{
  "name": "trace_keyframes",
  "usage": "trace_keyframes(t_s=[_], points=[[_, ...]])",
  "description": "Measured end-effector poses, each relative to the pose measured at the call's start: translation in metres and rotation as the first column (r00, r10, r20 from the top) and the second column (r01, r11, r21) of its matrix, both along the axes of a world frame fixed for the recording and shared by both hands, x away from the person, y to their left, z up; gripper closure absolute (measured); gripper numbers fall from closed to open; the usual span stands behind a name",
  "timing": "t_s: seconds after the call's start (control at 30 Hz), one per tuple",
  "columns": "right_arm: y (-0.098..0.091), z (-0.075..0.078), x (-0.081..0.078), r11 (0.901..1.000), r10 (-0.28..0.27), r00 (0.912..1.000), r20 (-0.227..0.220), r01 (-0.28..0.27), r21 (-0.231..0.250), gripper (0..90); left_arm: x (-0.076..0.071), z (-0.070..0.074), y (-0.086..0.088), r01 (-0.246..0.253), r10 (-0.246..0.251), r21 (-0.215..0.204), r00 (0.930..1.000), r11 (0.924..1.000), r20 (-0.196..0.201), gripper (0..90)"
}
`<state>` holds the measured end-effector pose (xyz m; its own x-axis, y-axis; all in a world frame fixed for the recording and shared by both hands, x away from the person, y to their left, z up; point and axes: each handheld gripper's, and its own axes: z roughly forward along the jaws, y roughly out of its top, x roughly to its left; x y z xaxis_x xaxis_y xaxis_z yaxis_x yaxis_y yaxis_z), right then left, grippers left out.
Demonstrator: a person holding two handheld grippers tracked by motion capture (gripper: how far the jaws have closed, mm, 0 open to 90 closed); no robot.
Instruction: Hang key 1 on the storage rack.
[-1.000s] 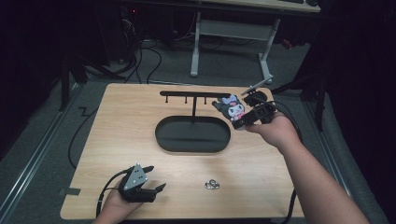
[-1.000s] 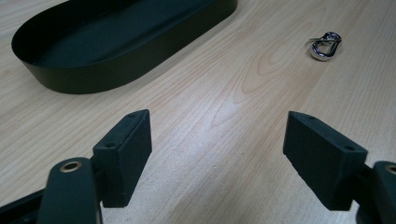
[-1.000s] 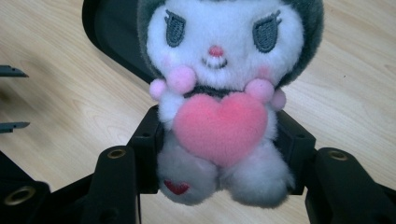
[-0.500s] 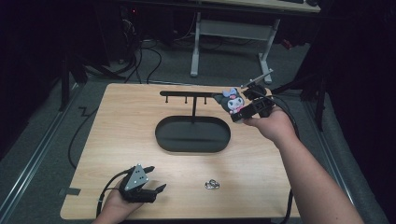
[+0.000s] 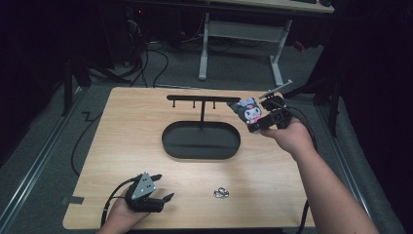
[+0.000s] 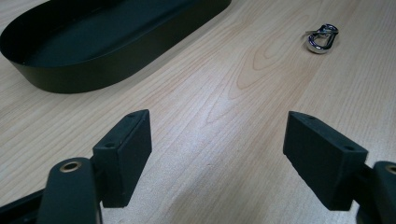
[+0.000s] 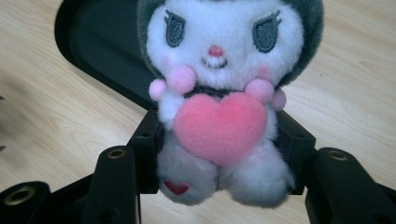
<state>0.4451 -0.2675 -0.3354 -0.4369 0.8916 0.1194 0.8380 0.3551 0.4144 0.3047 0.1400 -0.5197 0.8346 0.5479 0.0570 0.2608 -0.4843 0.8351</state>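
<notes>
Pinched in right tongs (image 7: pixel 219 154) at two o'clock: small white-faced, dark-hooded plush doll with pink heart (image 7: pixel 219 112). Judged light, squashy; best gripped round lower body. Left tongs (image 6: pixel 219 158) spread, empty.

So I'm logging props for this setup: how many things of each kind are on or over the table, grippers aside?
Plush toy: 1, held in the right gripper
Black stand with oval tray: 1
Metal clip: 1
Total: 3
</notes>
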Motion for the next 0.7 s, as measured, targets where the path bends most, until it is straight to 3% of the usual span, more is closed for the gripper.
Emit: trace_keyframes(t_s=[0.23, 0.7], points=[[-0.004, -0.025, -0.003, 1.0, -0.004, 0.9996, -0.028, 0.004, 0.002, 47.2, 0.0, -0.001, -0.001, 0.004, -0.004, 0.008, 1.0, 1.0, 0.001, 24.2], [0.009, -0.06, 0.003, 1.0, -0.002, 0.9998, -0.021, 0.002, 0.001, 46.7, 0.0, -0.002, -0.002, 0.014, -0.014, 0.017, 0.9999, 0.9998, -0.001, 24.1]])
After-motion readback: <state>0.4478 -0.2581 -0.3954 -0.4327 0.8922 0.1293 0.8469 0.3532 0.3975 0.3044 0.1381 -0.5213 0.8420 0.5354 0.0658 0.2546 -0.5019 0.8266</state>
